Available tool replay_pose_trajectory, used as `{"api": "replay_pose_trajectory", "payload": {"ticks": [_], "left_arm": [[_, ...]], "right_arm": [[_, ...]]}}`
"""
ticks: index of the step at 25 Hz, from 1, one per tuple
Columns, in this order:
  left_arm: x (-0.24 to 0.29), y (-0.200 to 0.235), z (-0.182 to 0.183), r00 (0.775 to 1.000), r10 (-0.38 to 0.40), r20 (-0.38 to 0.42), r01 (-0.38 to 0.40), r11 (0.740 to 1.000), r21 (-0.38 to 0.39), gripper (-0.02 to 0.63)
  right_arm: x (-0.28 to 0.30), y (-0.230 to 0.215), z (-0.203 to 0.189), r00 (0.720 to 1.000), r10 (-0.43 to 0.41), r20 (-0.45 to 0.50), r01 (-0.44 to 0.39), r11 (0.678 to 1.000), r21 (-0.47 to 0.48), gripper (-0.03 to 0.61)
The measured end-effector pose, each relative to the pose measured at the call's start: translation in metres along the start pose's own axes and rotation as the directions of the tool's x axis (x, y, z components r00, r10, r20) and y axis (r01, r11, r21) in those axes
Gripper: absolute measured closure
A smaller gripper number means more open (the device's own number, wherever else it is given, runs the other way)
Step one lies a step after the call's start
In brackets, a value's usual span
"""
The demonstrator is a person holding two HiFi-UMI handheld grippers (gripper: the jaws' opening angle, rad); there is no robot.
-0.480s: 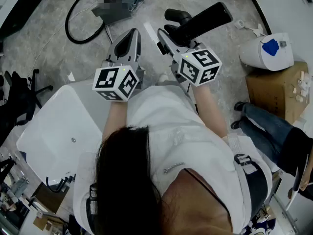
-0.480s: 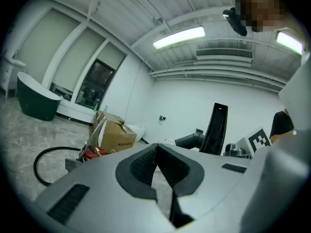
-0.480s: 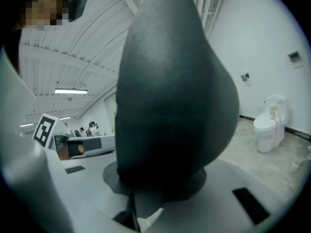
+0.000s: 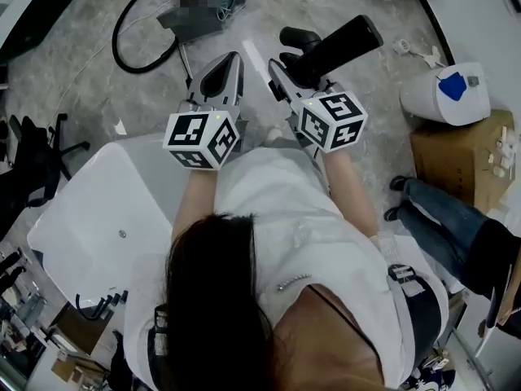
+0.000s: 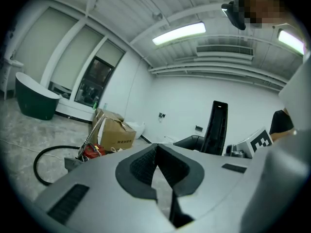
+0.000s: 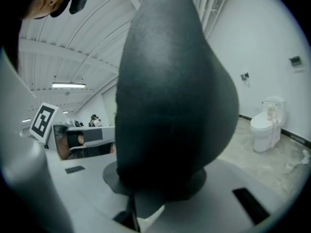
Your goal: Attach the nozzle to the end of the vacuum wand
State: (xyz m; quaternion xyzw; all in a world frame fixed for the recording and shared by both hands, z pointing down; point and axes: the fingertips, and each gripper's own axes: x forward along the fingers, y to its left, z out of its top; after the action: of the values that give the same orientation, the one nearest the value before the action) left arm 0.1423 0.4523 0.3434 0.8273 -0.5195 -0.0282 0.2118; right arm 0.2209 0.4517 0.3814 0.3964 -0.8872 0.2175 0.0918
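In the head view my right gripper point(image 4: 285, 63) is shut on a long flat black nozzle point(image 4: 338, 41) that juts up and to the right above the floor. In the right gripper view the nozzle point(image 6: 170, 96) fills most of the picture, standing between the jaws. My left gripper point(image 4: 229, 62) is beside it on the left, shut and empty; its own view shows the pads point(image 5: 146, 166) closed together and the nozzle point(image 5: 216, 127) off to the right. A red vacuum point(image 5: 91, 151) with a black hose point(image 4: 130, 35) and a thin metal wand point(image 4: 184, 55) lies on the floor farther ahead.
A white tub point(image 4: 89, 218) sits to the left under my left arm. A white toilet point(image 4: 444, 88) and a cardboard box point(image 4: 464, 149) stand at the right, with another person's legs point(image 4: 444, 210) beside them. A second cardboard box point(image 5: 114, 134) stands behind the vacuum.
Both grippers have drifted only slightly in the picture, the left a little to the right. The right still grips the nozzle and the left stays shut.
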Motion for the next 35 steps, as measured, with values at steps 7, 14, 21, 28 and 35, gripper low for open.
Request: {"api": "replay_pose_trajectory", "payload": {"ticks": [7,14,21,28,35], "left_arm": [[0.013,-0.006,-0.008,0.999,-0.02,-0.034,0.02,1.0,-0.002,0.612],[0.019,-0.004,-0.013,0.999,0.028,-0.025,-0.028,1.0,-0.01,0.614],[0.026,0.013,-0.016,0.995,0.095,-0.031,-0.094,0.995,0.011,0.612],[0.058,0.035,-0.006,0.992,0.12,-0.046,-0.117,0.991,0.069,0.612],[0.098,0.093,0.014,0.984,0.161,-0.081,-0.156,0.986,0.061,0.612]], "right_arm": [[0.003,-0.008,0.0,0.999,0.038,-0.026,-0.038,0.999,0.019,0.469],[0.006,-0.02,0.001,0.995,0.052,-0.08,-0.057,0.997,-0.053,0.469],[0.016,-0.031,-0.003,0.99,0.055,-0.133,-0.067,0.994,-0.081,0.469],[0.054,-0.041,0.003,0.982,0.081,-0.168,-0.101,0.989,-0.111,0.469],[0.122,-0.057,0.029,0.986,0.027,-0.163,-0.047,0.992,-0.12,0.471]]}}
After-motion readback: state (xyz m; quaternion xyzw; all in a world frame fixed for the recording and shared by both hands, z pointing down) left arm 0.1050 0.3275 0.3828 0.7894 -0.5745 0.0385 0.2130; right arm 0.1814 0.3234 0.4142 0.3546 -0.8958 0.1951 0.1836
